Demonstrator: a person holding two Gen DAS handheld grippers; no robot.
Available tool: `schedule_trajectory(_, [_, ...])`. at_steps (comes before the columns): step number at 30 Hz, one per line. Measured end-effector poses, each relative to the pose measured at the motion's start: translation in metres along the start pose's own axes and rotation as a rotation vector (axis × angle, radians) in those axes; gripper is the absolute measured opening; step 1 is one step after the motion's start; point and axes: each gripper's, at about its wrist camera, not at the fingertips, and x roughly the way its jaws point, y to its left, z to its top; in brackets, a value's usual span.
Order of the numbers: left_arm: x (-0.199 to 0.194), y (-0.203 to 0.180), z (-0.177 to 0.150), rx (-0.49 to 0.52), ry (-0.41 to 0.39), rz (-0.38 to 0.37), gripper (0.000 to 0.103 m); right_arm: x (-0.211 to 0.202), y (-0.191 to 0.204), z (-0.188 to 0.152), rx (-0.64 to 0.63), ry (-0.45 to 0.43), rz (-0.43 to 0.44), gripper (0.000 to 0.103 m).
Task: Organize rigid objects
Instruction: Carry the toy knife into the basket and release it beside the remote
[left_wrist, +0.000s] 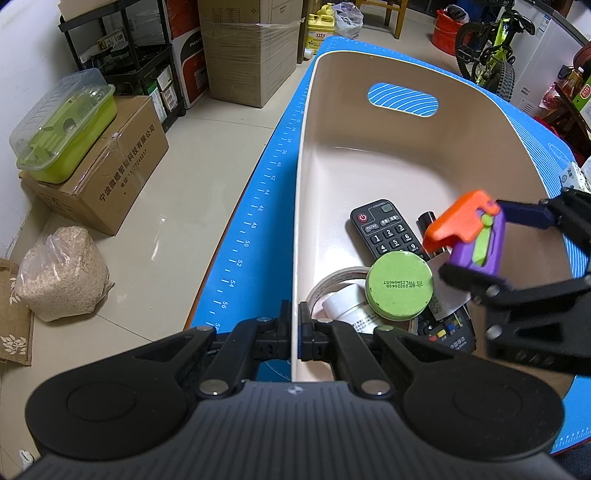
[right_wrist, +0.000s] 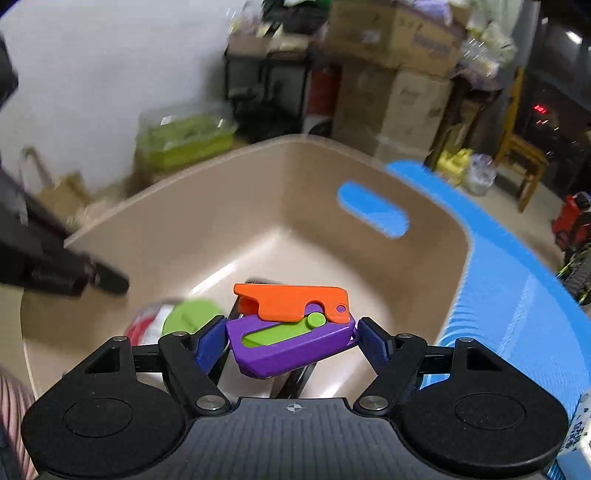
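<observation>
A beige bin (left_wrist: 303, 155) stands on a blue mat (left_wrist: 255, 221). My left gripper (left_wrist: 294, 334) is shut on the bin's near left rim. My right gripper (right_wrist: 291, 338) is shut on a purple, orange and green toy (right_wrist: 291, 332) and holds it above the bin's inside; the toy also shows in the left wrist view (left_wrist: 469, 232). In the bin lie a black remote (left_wrist: 384, 229), a green round lid (left_wrist: 399, 284), a tape roll (left_wrist: 332, 284), a white jar (left_wrist: 343, 306) and a second remote (left_wrist: 447, 332).
Left of the mat on the floor are a cardboard box (left_wrist: 107, 173) with a green lidded container (left_wrist: 62, 129), a bag of grain (left_wrist: 62, 273) and stacked boxes (left_wrist: 251, 51). A bicycle (left_wrist: 491, 55) stands at the back right. The right wrist view is blurred.
</observation>
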Motion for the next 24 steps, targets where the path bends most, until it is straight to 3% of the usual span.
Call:
schedule_trajectory(5, [0.0,0.0,0.0,0.0,0.0,0.0,0.003,0.002,0.006,0.001,-0.024,0.031,0.014,0.078])
schedule_trajectory(10, [0.0,0.0,0.0,0.0,0.0,0.001,0.003,-0.006,-0.001,0.0,0.006,0.007,0.024,0.081])
schedule_trajectory(16, [0.0,0.0,0.0,0.0,0.0,0.001,0.003,-0.04,-0.018,-0.001,0.05,-0.098,-0.006,0.082])
schedule_trajectory(24, [0.0,0.0,0.001,0.0,0.001,0.003,0.003,-0.09,-0.063,-0.018,0.136,-0.213,-0.133,0.081])
